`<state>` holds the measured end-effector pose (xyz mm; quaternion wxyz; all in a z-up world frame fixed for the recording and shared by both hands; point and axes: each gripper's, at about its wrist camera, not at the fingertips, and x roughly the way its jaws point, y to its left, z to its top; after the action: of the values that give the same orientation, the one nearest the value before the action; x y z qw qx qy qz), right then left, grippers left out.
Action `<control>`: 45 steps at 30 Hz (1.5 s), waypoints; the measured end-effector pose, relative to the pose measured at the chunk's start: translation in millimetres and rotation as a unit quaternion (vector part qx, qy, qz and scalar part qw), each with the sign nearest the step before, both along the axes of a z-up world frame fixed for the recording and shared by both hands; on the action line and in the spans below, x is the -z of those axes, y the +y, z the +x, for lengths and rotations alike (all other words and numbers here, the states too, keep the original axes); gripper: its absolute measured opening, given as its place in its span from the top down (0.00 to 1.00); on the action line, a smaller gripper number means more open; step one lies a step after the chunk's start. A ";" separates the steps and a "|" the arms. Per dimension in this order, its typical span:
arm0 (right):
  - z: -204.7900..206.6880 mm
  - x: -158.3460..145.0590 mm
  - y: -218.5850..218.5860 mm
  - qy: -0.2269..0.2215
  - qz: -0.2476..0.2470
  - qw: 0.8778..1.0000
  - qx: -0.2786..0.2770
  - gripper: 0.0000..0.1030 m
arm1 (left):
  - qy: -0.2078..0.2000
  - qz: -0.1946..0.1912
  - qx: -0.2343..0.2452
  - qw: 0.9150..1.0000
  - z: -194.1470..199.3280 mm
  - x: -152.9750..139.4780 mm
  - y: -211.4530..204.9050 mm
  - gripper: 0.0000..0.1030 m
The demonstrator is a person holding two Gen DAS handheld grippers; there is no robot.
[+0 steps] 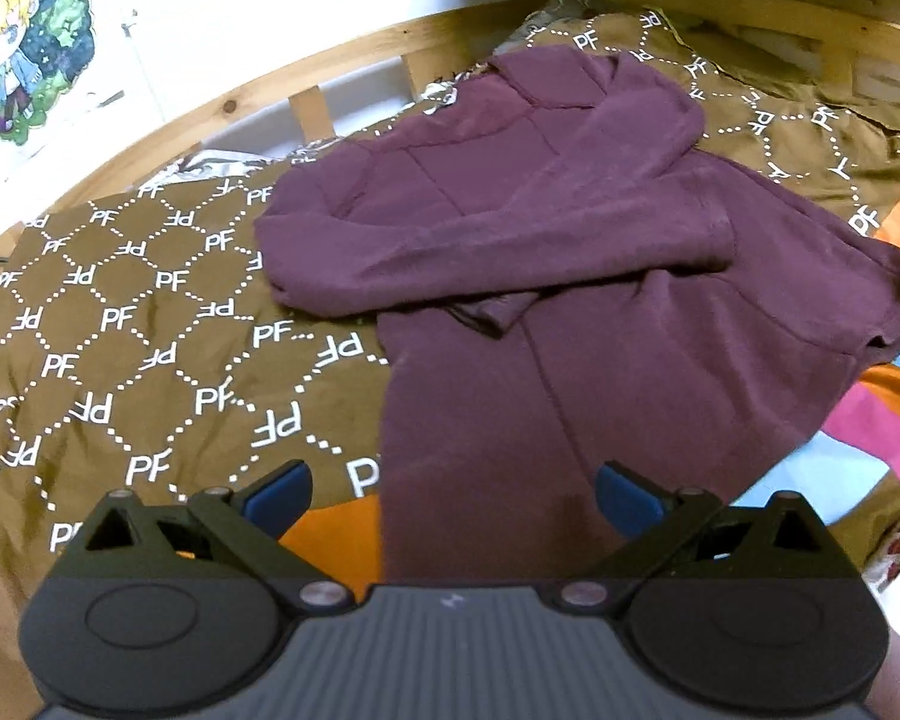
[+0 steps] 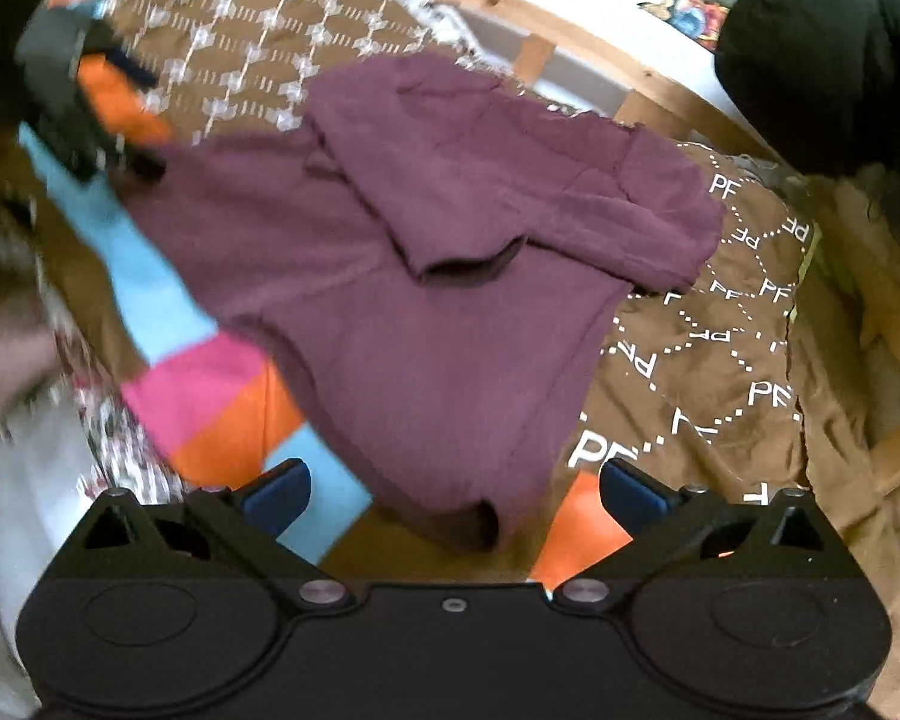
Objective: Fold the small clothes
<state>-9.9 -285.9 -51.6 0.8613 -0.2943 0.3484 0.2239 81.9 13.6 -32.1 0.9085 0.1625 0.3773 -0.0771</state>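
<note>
Purple top (image 1: pixel 570 276) lies sleeves-folded on the brown PF blanket (image 1: pixel 120 330), near the bed's wooden rail. Left gripper (image 1: pixel 453 501) and right gripper (image 2: pixel 453 495) both spread wide, pinching nothing.

Purple top (image 1: pixel 546 228): soft cloth, matt, a bit fuzzy.
Brown blanket (image 1: pixel 150 312): thin cloth, crinkly, with white printed letters.
Bed frame (image 1: pixel 258 102): pale wood, smooth, with knots.
Left gripper (image 1: pixel 453 501): black plastic, matt; blue finger pads (image 1: pixel 279 501); small shiny metal pins.
Wall picture (image 1: pixel 24 54): shiny paper.
</note>
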 end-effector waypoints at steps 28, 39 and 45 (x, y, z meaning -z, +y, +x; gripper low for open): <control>31.1 21.8 5.1 -0.033 0.085 0.996 0.022 0.88 | 0.020 -0.039 0.121 0.992 -16.3 -4.0 -61.4 0.00; 57.8 -11.2 -28.8 -0.011 0.266 0.959 0.095 0.94 | -0.009 0.087 0.082 0.993 2.9 22.3 -107.6 0.04; 50.2 -9.2 -39.0 -0.003 0.276 0.955 0.109 0.94 | -0.056 0.158 0.009 0.986 0.1 25.1 -75.8 0.23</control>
<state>40.4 -324.9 -42.3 0.9291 -0.0056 0.3008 0.2150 82.0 -62.2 -57.2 0.8904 0.3111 0.3320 -0.0155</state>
